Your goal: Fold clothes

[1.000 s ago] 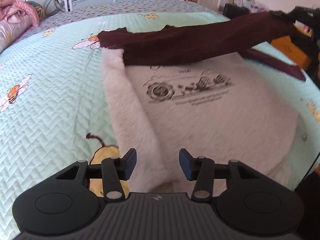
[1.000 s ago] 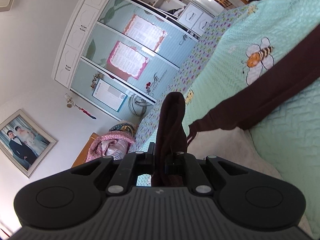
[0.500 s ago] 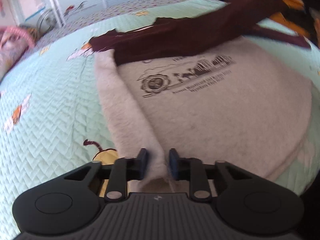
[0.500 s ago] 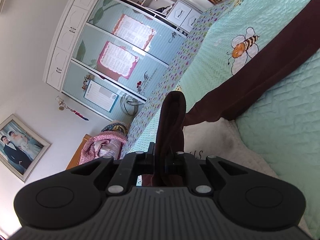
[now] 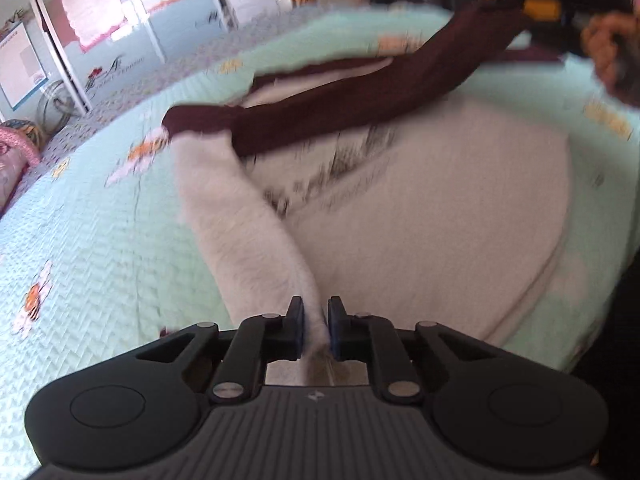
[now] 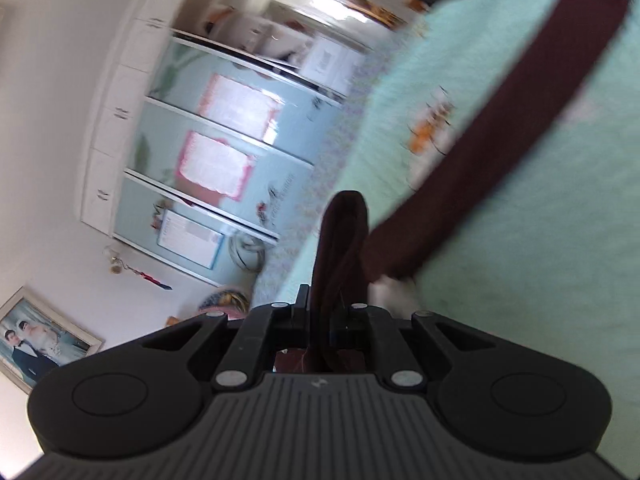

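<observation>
A grey sweatshirt (image 5: 420, 216) with a dark print and dark maroon sleeves lies on the mint green quilt (image 5: 100, 240). My left gripper (image 5: 316, 328) is shut on the sweatshirt's folded fleecy near edge (image 5: 248, 216) and lifts it. One maroon sleeve (image 5: 360, 92) stretches taut across the top toward the upper right. My right gripper (image 6: 324, 312) is shut on that maroon sleeve (image 6: 500, 152), held above the bed; a fold of it (image 6: 344, 236) sticks up between the fingers.
A wardrobe with pale blue sliding doors (image 6: 224, 152) stands beyond the bed. A pink blanket bundle (image 5: 16, 160) lies at the far left. A framed photo (image 6: 36, 340) hangs on the wall. Dark furniture and yellow objects (image 5: 540, 4) stand past the bed's right side.
My left gripper closed on the sweatshirt's near edge and has lifted it. My right gripper has pulled the maroon sleeve farther up and away; both views are now motion-blurred.
</observation>
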Demonstrator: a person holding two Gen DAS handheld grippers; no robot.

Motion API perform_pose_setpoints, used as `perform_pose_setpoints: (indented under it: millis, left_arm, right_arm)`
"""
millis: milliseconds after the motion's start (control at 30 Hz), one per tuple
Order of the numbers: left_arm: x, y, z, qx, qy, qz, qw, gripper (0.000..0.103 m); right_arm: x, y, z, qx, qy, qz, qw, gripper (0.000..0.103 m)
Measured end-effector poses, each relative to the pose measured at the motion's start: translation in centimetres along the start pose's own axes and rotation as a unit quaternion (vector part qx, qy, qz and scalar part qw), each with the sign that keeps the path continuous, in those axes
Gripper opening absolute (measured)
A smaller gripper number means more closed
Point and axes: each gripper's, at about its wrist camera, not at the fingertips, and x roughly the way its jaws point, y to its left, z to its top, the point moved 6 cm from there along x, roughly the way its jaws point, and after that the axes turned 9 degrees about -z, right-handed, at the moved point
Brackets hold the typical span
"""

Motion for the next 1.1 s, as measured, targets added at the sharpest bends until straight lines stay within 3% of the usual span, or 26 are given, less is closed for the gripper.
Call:
perform_pose_setpoints:
  millis: [133, 167, 233, 300, 367, 433, 500, 633, 800, 933, 1100]
  left_arm:
    - [0.7, 0.0, -0.7, 0.000, 0.018, 0.010, 0.9998, 0.026]
    - [0.6, 0.1, -0.6, -0.003, 0.019, 0.008, 0.9998, 0.034]
    - [0.2, 0.4, -0.5, -0.018, 0.020, -0.011, 0.9996, 0.047]
    - [-0.4, 1.1, -0.3, -0.049, 0.010, -0.047, 0.9977, 0.048]
    - [-1.1, 2.1, -0.2, -0.106, -0.012, -0.089, 0.9903, 0.048]
    - [-1.7, 3.2, -0.1, -0.169, -0.039, -0.128, 0.9766, 0.050]
    - [-2.0, 4.0, 0.3, -0.207, -0.057, -0.143, 0.9662, 0.050]
    - [-1.9, 4.8, 0.9, -0.228, -0.068, -0.134, 0.9620, 0.052]
    - [-1.8, 7.1, 1.0, -0.282, -0.088, -0.108, 0.9492, 0.057]
    - [-1.5, 7.8, 1.3, -0.284, -0.088, -0.086, 0.9510, 0.059]
    - [-1.0, 8.2, 2.1, -0.301, -0.105, -0.092, 0.9433, 0.061]
  right_arm:
    - [1.5, -2.3, -0.9, 0.013, 0.020, -0.014, 1.000, 0.008]
    - [1.8, -2.6, -1.0, 0.018, 0.022, -0.016, 0.999, 0.008]
    - [2.1, -2.6, -1.0, 0.014, 0.023, -0.014, 1.000, 0.009]
    - [2.2, -2.2, -0.9, 0.009, 0.023, -0.012, 1.000, 0.009]
    - [2.3, -1.7, -0.8, 0.003, 0.023, -0.009, 1.000, 0.009]
    - [2.5, -1.1, -0.7, -0.005, 0.028, -0.004, 1.000, 0.009]
    - [2.7, -0.8, -0.4, -0.007, 0.031, 0.000, 0.999, 0.009]
    - [2.7, 0.2, -0.2, -0.015, 0.032, 0.006, 0.999, 0.009]
    - [2.0, 2.0, 0.2, -0.034, 0.025, 0.024, 0.999, 0.009]
    - [1.8, 3.3, 0.7, -0.048, 0.023, 0.039, 0.998, 0.009]
    - [1.9, 5.7, 1.8, -0.058, 0.016, 0.075, 0.995, 0.009]
